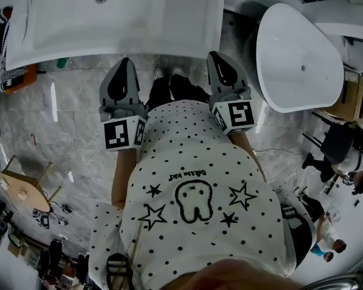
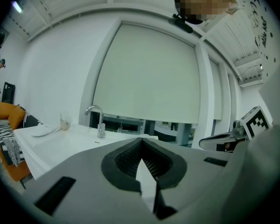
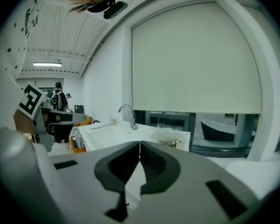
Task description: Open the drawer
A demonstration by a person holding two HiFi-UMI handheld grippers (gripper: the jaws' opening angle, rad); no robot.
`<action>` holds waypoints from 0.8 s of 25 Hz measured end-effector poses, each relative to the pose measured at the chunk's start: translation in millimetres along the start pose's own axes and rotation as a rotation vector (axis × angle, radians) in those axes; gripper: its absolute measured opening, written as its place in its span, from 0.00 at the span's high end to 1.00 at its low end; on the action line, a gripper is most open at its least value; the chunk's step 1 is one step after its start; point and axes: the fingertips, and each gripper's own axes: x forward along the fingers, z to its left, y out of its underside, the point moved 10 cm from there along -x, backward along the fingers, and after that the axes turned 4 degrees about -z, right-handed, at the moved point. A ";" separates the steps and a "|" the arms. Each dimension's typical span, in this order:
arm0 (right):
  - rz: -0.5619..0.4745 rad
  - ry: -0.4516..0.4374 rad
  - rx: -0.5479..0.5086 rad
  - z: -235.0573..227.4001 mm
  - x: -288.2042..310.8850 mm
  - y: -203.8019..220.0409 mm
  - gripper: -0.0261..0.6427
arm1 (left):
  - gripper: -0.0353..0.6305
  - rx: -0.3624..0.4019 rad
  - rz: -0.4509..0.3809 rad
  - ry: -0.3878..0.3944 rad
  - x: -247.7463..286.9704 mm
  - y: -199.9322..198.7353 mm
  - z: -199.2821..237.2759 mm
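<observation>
Grey marble floor (image 1: 78,119) meets a white sink desk (image 1: 187,17) on the far side; the drawer cannot be made out under its top. Left hand-held gripper (image 1: 123,65) and right hand-held gripper (image 1: 216,58) keep jaws together, empty.

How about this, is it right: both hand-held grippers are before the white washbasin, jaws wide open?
No: jaws shut, not open. Each gripper view shows it: left hand-held gripper and right hand-held gripper closed on nothing, before the white washbasin.
</observation>
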 end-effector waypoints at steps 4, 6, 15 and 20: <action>-0.004 -0.010 0.001 1.2 1.2 0.7 0.94 | 0.94 0.007 -0.003 -0.007 -1.6 -0.8 -0.1; -0.008 -0.012 0.003 1.4 0.6 1.0 0.94 | 0.94 0.009 -0.003 -0.009 -2.7 -0.6 -0.7; -0.012 -0.014 0.004 0.3 2.4 0.7 0.94 | 0.94 0.009 0.000 -0.010 -3.4 -0.2 -2.0; -0.011 -0.015 0.002 1.0 2.0 1.5 0.94 | 0.94 0.009 0.004 -0.008 -4.3 1.0 -2.1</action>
